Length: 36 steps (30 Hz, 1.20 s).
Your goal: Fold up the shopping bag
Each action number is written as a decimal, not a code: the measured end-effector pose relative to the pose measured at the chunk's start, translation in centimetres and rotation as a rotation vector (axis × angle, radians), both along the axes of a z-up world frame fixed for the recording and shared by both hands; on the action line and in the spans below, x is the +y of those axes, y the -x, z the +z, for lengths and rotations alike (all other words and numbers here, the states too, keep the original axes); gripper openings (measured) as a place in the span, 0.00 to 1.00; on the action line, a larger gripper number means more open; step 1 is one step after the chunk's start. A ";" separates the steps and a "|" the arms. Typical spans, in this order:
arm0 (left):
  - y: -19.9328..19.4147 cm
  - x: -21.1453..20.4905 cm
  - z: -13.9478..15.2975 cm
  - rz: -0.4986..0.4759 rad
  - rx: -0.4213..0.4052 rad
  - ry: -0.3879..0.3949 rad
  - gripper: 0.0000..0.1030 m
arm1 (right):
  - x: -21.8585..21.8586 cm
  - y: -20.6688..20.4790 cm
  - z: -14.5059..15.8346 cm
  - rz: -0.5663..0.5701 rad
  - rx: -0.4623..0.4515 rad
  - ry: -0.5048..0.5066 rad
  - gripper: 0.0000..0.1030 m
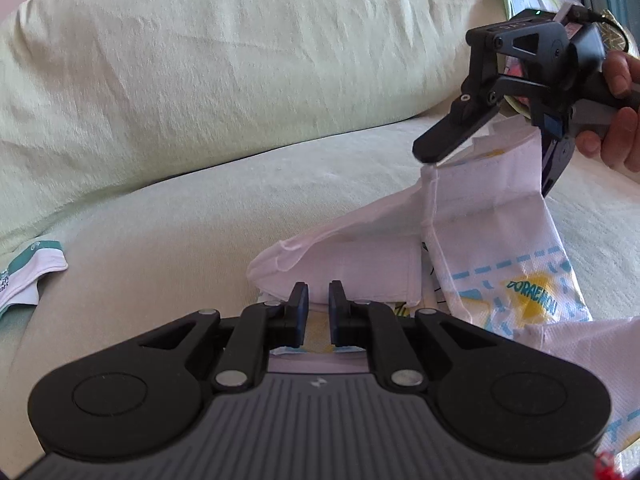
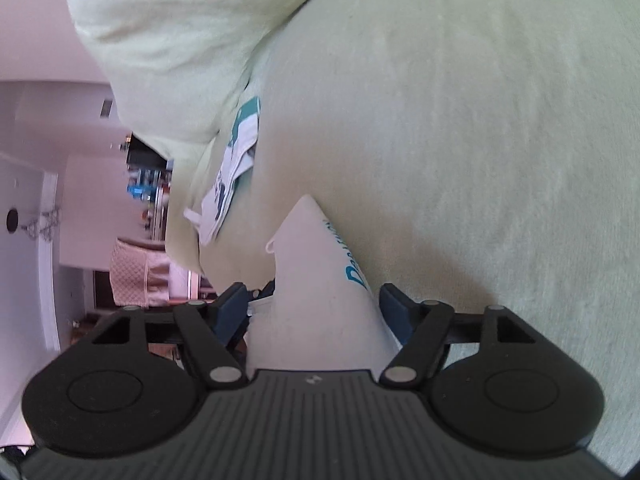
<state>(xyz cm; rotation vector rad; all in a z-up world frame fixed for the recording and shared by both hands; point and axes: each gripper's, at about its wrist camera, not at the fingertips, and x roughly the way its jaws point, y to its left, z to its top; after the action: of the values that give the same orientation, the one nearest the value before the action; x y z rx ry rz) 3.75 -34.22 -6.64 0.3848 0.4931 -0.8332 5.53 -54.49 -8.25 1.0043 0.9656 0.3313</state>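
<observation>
Two grippers are working a white Doraemon shopping bag (image 1: 492,232) lying on the pale green sofa seat (image 1: 168,216): the left gripper (image 1: 319,304) is pinching its near edge, while the right gripper (image 2: 312,312) is straddling a raised fold with jaws spread wide.

White shopping bag (image 1: 492,216) crumpled, half-lifted

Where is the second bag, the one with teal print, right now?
In the left wrist view the teal-printed bag lies at the far left edge on the sofa seat, below the back cushion, apart from the shopping bag.
</observation>
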 end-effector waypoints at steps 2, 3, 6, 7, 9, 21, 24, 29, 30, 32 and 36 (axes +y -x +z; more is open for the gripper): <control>-0.1 0.0 0.0 0.000 0.001 0.001 0.10 | -0.3 1.1 2.8 -0.026 -0.109 0.145 0.72; -0.2 0.1 0.0 0.001 0.003 0.002 0.10 | -0.3 1.6 3.8 -0.011 -0.148 0.201 0.72; -0.2 0.3 0.1 0.001 0.007 0.006 0.10 | 0.6 2.5 6.8 0.127 -0.240 0.382 0.69; -0.1 0.3 0.1 0.001 0.007 0.006 0.10 | 1.4 2.6 7.4 0.171 -0.261 0.445 0.63; 0.0 0.3 0.1 0.003 0.006 0.006 0.10 | 4.0 2.7 8.5 0.286 -0.304 0.609 0.07; -0.9 2.3 2.3 -0.031 0.025 0.218 0.12 | 9.3 6.7 5.4 0.445 -0.259 0.931 0.05; -1.9 1.4 1.9 -0.042 0.092 0.219 0.12 | 9.6 6.8 5.3 0.446 -0.262 0.952 0.05; -2.2 1.6 2.4 -0.053 0.089 0.272 0.12 | 10.8 5.9 4.8 0.467 -0.270 1.000 0.05; -1.9 1.9 2.7 -0.072 0.069 0.306 0.12 | 11.0 6.0 4.7 0.478 -0.273 1.016 0.05; -1.7 1.6 3.0 -0.092 0.053 0.306 0.13 | 11.1 6.0 4.7 0.478 -0.269 1.016 0.05; -3.6 -0.9 1.3 -0.049 0.159 0.154 0.16 | 11.1 5.9 4.7 0.481 -0.268 1.021 0.05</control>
<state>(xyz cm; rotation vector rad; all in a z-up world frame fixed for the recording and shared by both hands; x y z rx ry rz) 7.38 -35.11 -5.29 0.1900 0.5649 -0.9471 -0.37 -43.37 -3.55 -0.2056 0.9452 0.2993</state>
